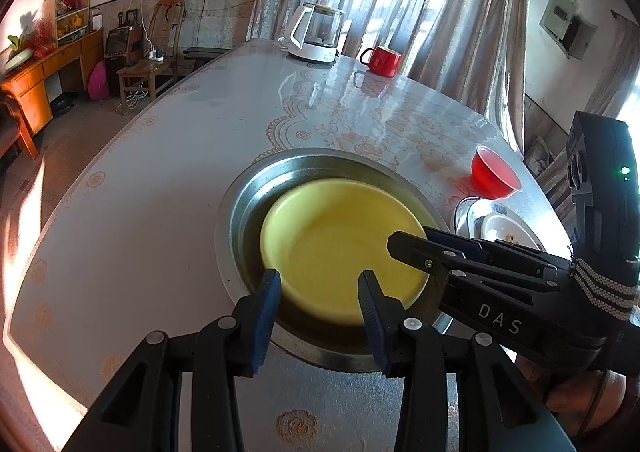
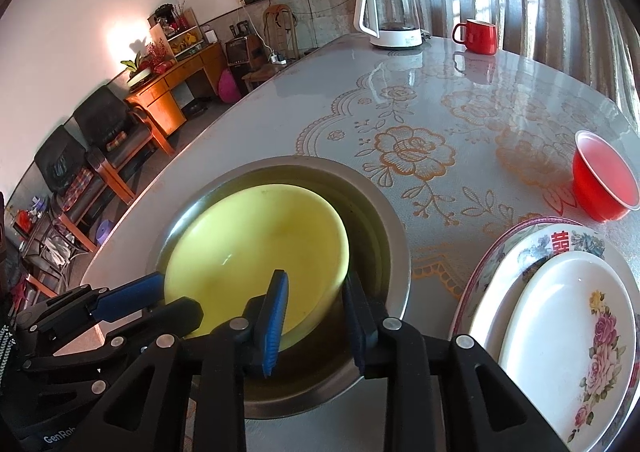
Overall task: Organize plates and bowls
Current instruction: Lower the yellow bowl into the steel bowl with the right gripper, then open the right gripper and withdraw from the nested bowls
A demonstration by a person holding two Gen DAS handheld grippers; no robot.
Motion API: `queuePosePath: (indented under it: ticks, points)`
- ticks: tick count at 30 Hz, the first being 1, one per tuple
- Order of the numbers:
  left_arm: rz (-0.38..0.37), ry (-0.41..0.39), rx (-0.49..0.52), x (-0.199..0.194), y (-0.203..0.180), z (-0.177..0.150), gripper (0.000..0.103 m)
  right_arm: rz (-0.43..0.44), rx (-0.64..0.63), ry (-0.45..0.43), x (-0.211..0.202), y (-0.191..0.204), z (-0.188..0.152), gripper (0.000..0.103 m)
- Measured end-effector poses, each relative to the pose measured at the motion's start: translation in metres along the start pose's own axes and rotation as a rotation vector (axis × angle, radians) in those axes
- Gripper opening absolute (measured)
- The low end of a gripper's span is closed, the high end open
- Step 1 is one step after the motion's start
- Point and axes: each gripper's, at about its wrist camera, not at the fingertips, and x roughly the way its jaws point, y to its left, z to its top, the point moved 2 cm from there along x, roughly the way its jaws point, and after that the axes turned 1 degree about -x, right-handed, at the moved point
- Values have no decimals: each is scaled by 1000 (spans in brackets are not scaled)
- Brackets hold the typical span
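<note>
- We have the yellow bowl [image 1: 340, 248] sitting inside the steel basin [image 1: 240, 204], roughly mid-tabletop; it leans toward the basin's right wall rather than lying centred.
- Left hand-held gripper [image 1: 320, 292]: jaws spread a little, straddling the bowl's near rim. Pads look clear of it, so no grip.
- Right hand-held gripper [image 2: 316, 312]: jaws parted around the bowl's near-right rim. The blue fingers [image 2: 276, 316] seem just off the rim, though fisheye distortion makes contact hard to call.
- Risk: both grippers crowd the same edge of one bowl. If we close either, its linkage may foul the other.
- Risk: the bowl is smooth, glossy plastic or melamine with a thin rim. A shallow pinch could slip, and the bowl would drop back and clatter in the basin.
- Risk: lifting from one edge tilts the bowl against the basin wall. It could jam, or drag the basin across the slick table cover [image 2: 420, 120].
- Bowl appearance: pale yellow, round, shallow, empty, faint smudges inside, no visible chips.
- Other task items: the floral plates [image 2: 568, 336] are stacked at the right tabletop edge, white oval one on top. The red bowl [image 2: 600, 184] sits just beyond them; a wide right-hand swing could clip either.
</note>
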Motion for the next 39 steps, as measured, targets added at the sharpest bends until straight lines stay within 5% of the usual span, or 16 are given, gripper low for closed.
queuePosePath:
  ticks: [39]
  points:
    - [71, -69, 57, -20, -11, 3, 43, 15, 104, -81, -28, -26, 0, 31]
